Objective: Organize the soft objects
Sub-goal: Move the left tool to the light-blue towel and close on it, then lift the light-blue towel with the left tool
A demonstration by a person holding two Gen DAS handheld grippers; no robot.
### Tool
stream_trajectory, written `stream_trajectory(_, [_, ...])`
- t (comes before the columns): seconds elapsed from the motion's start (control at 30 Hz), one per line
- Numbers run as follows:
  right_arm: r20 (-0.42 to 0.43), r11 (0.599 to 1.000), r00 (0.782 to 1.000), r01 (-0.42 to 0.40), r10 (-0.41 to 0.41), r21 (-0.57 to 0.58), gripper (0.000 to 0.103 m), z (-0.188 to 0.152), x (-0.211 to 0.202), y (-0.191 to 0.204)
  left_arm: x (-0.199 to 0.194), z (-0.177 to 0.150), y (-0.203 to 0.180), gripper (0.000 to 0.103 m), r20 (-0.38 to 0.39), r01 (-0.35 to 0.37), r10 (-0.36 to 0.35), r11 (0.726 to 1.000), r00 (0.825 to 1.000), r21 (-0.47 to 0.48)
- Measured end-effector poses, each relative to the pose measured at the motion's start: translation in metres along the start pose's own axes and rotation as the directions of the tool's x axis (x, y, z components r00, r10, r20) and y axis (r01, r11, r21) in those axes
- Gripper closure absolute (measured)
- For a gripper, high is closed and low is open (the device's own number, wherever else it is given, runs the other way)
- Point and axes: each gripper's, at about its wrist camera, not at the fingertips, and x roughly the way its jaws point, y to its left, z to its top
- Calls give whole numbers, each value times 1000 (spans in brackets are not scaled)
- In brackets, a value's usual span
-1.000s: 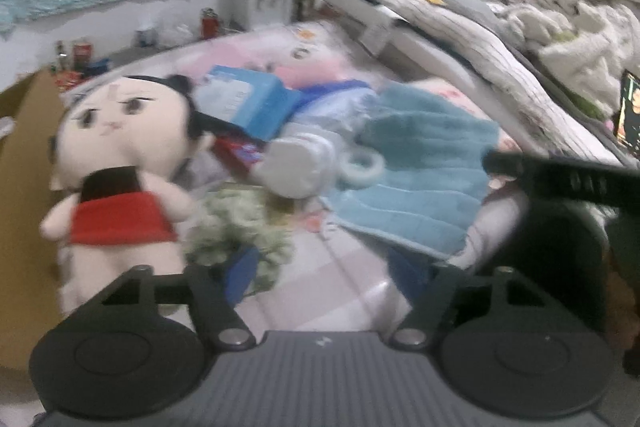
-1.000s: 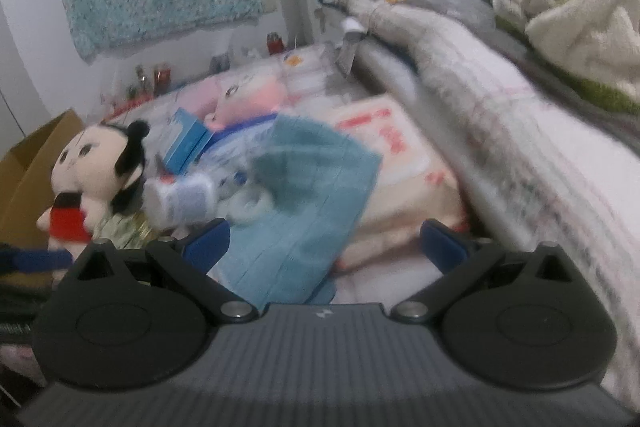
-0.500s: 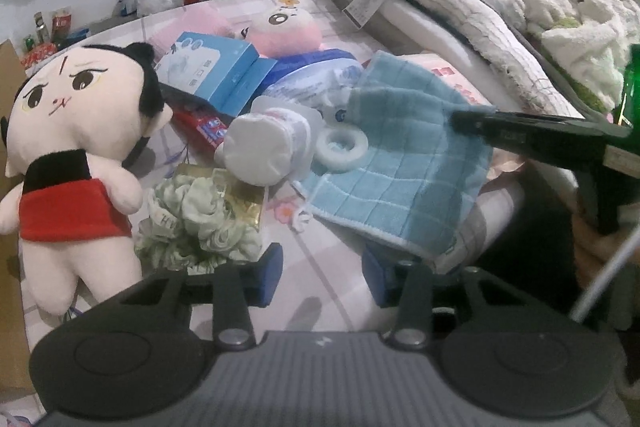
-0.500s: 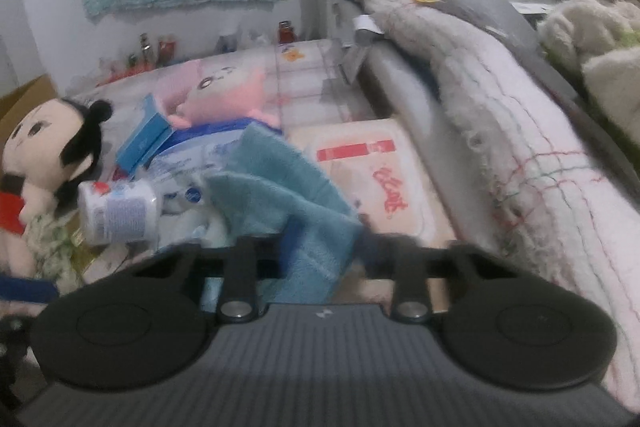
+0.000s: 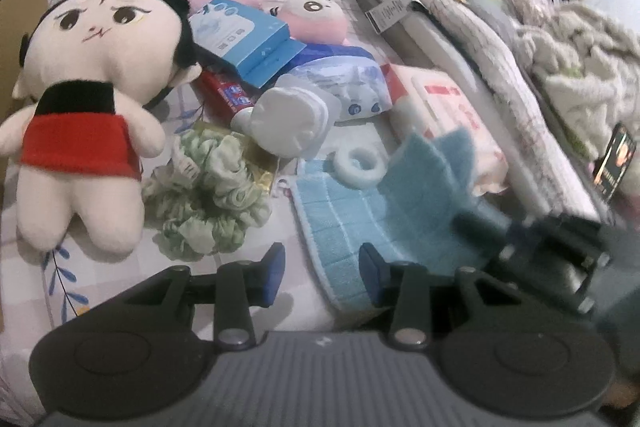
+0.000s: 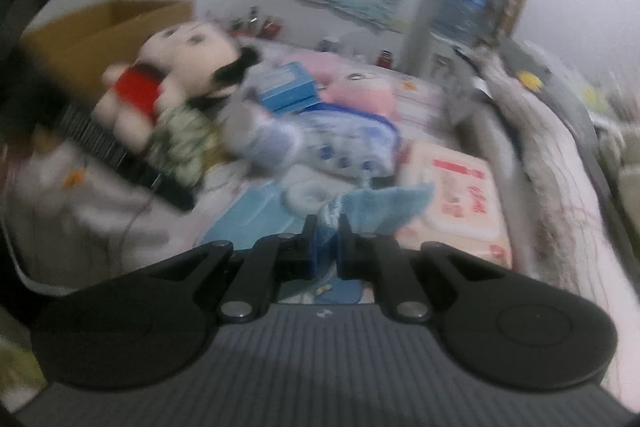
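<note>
Right tool (image 6: 325, 239) was clamped on a bunched edge of the blue towel (image 5: 384, 211), lifting that corner off the bed (image 5: 36, 259); the rest of the towel lay flat beside the pink wipes pack (image 5: 448, 115), with a white ring (image 5: 357, 165) resting on it. Left tool (image 5: 322, 273) hung partly open, holding nothing, just short of the towel's near edge. Green scrunchie (image 5: 208, 199) lay touching the plush doll (image 5: 88, 95). Right view was motion-blurred.
</note>
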Motion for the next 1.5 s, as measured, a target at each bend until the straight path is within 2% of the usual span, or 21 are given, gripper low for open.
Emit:
stream_trajectory(0.07, [-9, 999, 1000, -3, 2, -54, 96, -4, 1, 15, -1, 0, 1, 60, 3, 13, -13, 1000, 1000, -16])
stream_trajectory(0.13, [-28, 996, 999, -40, 38, -81, 96, -8, 3, 26, -2, 2, 1, 54, 6, 23, -23, 1000, 1000, -20])
stream_trajectory(0.2, [-44, 992, 996, -82, 78, -97, 96, -11, 5, 35, -3, 2, 0, 44, 10, 38, -38, 999, 999, -15])
stream_trajectory(0.27, [-55, 985, 991, -125, 119, -118, 96, -12, 7, 44, -4, 5, -4, 39, 14, 51, -51, 999, 999, -6])
stream_trajectory(0.37, [-84, 972, 975, -212, 204, -97, 94, -15, 14, 50, -1, 7, -9, 29, 6, 59, -59, 998, 998, 16])
stream_trajectory(0.47, [-92, 955, 954, -292, 286, -56, 90, -19, 22, 51, 9, 9, -12, 28, -23, 68, -68, 997, 997, 30])
stream_trajectory(0.53, [-91, 939, 936, -343, 340, -22, 88, -22, 26, 50, 20, 10, -14, 29, -37, 47, -46, 998, 998, 38])
stream_trajectory(0.57, [-88, 931, 928, -365, 363, -5, 85, -24, 28, 49, 26, 10, -14, 33, -42, 30, -28, 999, 999, 44])
stream_trajectory(0.67, [-76, 906, 902, -422, 424, 38, 64, -24, 30, 41, 40, 11, -15, 46, -60, -20, 24, 997, 998, 69])
stream_trajectory(0.7, [-69, 895, 893, -442, 446, 61, 53, -25, 27, 37, 44, 10, -16, 47, -68, -36, 41, 996, 997, 77])
stream_trajectory(0.77, [-55, 880, 880, -466, 472, 93, 42, -26, 19, 27, 51, 9, -16, 46, -83, -60, 68, 994, 994, 90])
stream_trajectory(0.8, [-42, 877, 879, -468, 475, 111, 37, -27, 14, 21, 53, 8, -16, 46, -88, -64, 73, 993, 993, 97])
stream_trajectory(0.87, [-20, 865, 876, -472, 482, 170, 34, -30, 3, 4, 56, 7, -16, 46, -98, -75, 85, 992, 992, 106])
stream_trajectory(0.93, [6, 856, 886, -450, 464, 255, 34, -31, -4, -15, 58, 6, -15, 47, -98, -79, 90, 991, 991, 108])
stream_trajectory(1.0, [44, 826, 894, -430, 446, 363, 36, -33, -6, -36, 57, 7, -11, 49, -86, -81, 88, 993, 992, 90])
stream_trajectory(1.03, [56, 805, 893, -427, 446, 411, 40, -34, -5, -44, 57, 6, -10, 50, -89, -74, 83, 993, 993, 97])
stream_trajectory(1.07, [61, 780, 890, -427, 452, 458, 49, -35, -1, -51, 57, 6, -11, 52, -87, -70, 80, 992, 993, 107])
stream_trajectory(1.13, [57, 738, 898, -393, 435, 548, 57, -36, 8, -60, 57, 4, -13, 52, -79, -74, 85, 989, 993, 129])
stream_trajectory(1.3, [31, 611, 884, -347, 466, 711, 78, -44, 33, -84, 57, 3, -19, 51, -78, -71, 87, 981, 993, 181])
stream_trajectory(1.4, [0, 584, 869, -333, 495, 740, 84, -43, 47, -81, 60, 2, -25, 44, -92, -51, 73, 974, 993, 223])
stream_trajectory(1.5, [-41, 573, 851, -316, 523, 756, 86, -40, 60, -75, 65, -1, -33, 36, -107, -46, 79, 958, 991, 285])
